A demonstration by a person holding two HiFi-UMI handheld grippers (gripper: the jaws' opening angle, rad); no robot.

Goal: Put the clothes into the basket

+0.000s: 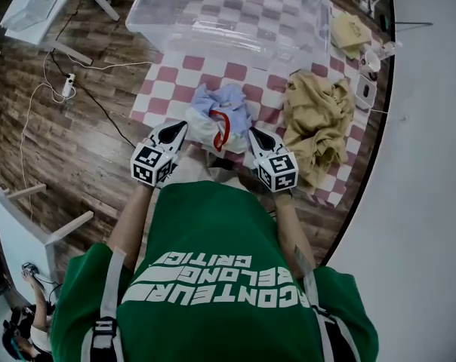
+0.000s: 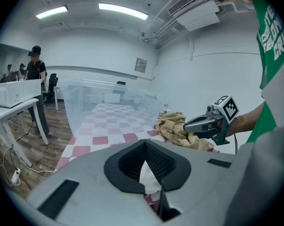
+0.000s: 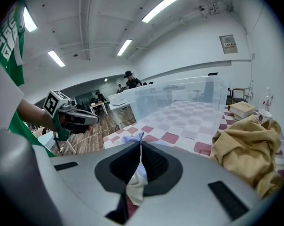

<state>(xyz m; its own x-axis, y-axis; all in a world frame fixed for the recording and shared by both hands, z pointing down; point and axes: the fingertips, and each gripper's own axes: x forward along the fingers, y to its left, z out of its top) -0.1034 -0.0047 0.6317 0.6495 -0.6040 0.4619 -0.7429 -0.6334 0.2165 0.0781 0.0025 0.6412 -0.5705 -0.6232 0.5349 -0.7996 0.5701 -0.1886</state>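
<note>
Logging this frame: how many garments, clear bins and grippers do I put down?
Garments: 2, the pale blue-and-white bundle and the tan heap.
Clear bin: 1.
Grippers: 2, left gripper and right gripper, both shut on the bundle.
Total: 5; the flat tan item at the mat's far corner is unclear, not counted.

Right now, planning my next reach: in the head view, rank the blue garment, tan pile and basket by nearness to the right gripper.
1. Blue garment, pinched by the right gripper.
2. Tan pile, just to its right.
3. Basket, farthest, ahead.
</note>
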